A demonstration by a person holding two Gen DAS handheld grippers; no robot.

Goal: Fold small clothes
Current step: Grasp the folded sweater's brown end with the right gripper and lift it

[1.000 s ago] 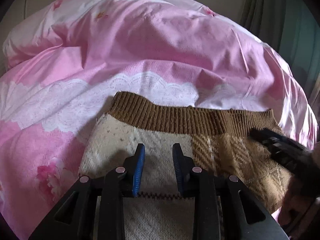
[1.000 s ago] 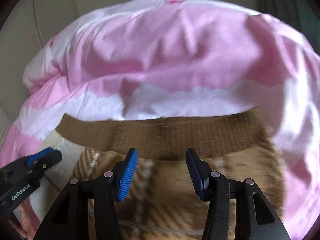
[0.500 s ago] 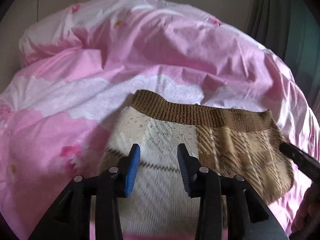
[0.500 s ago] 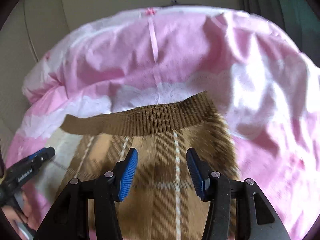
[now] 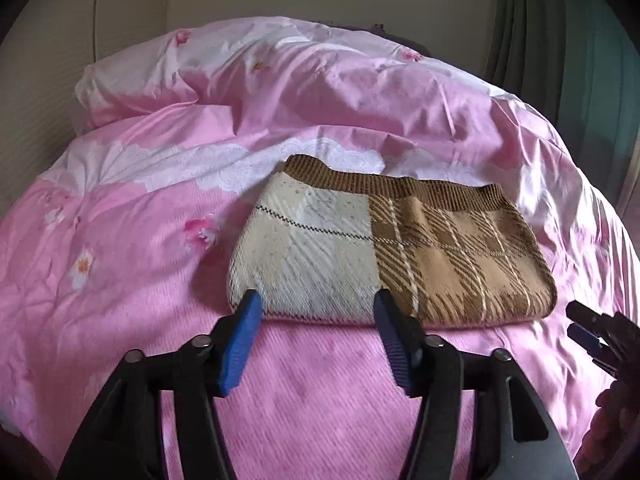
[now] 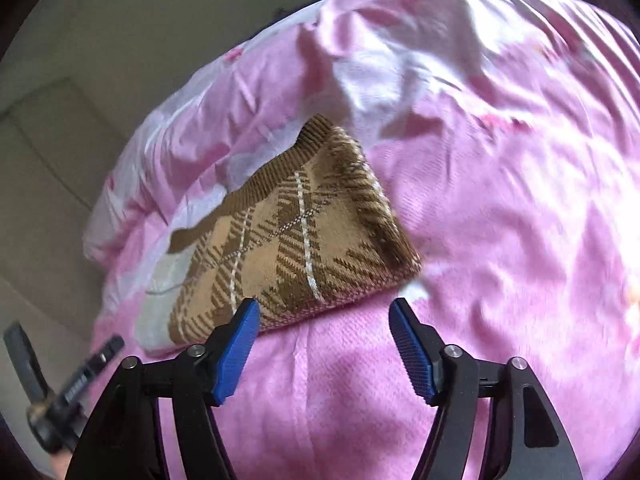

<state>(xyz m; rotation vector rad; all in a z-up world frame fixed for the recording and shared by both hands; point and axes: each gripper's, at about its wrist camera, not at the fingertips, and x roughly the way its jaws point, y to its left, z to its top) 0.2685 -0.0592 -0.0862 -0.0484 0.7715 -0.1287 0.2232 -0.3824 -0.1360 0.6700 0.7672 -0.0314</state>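
Observation:
A small knitted garment (image 5: 384, 248), half cream and half brown plaid with a brown ribbed band along its far edge, lies folded flat on the pink bed cover (image 5: 120, 300). My left gripper (image 5: 316, 320) is open and empty, just short of the garment's near edge. In the right wrist view the garment (image 6: 288, 240) lies ahead and to the left. My right gripper (image 6: 324, 320) is open and empty, near its front right corner. The right gripper's tip (image 5: 592, 332) shows at the right edge of the left wrist view.
A rumpled pink and white duvet (image 5: 300, 92) is heaped behind the garment. A cream padded headboard or wall (image 5: 60, 60) stands at the back left and a green curtain (image 5: 560, 40) at the back right.
Both grippers have drawn back from over the garment and opened wider. The garment now lies whole in front of them. The right view has swung to the right.

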